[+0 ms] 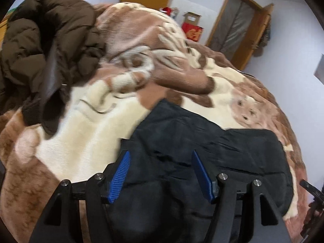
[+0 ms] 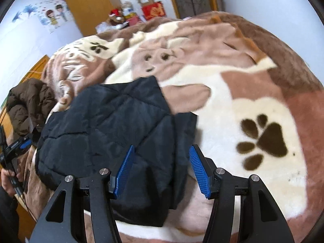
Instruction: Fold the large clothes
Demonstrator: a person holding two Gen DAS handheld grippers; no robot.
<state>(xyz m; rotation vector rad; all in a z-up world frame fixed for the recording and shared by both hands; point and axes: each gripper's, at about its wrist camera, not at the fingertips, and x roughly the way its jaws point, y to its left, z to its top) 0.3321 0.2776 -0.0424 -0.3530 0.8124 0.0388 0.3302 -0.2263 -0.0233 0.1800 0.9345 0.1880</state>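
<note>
A black quilted jacket (image 1: pixel 212 151) lies folded on the bed, near its front edge; it also shows in the right wrist view (image 2: pixel 113 125). My left gripper (image 1: pixel 160 174) is open, its blue pads above the jacket's left part, holding nothing. My right gripper (image 2: pixel 162 172) is open over the jacket's right edge, with nothing between the pads. The left gripper shows at the far left of the right wrist view (image 2: pixel 18 145), in a hand. A brown puffer coat (image 1: pixel 40 48) lies in a heap at the bed's far left; it also shows in the right wrist view (image 2: pixel 28 105).
A brown and cream plush blanket (image 2: pixel 243 93) with paw prints covers the bed (image 1: pixel 97 121). Beyond the bed are a wooden door (image 1: pixel 237 24), a wardrobe (image 2: pixel 87 6), red boxes (image 2: pixel 151 10) and white walls.
</note>
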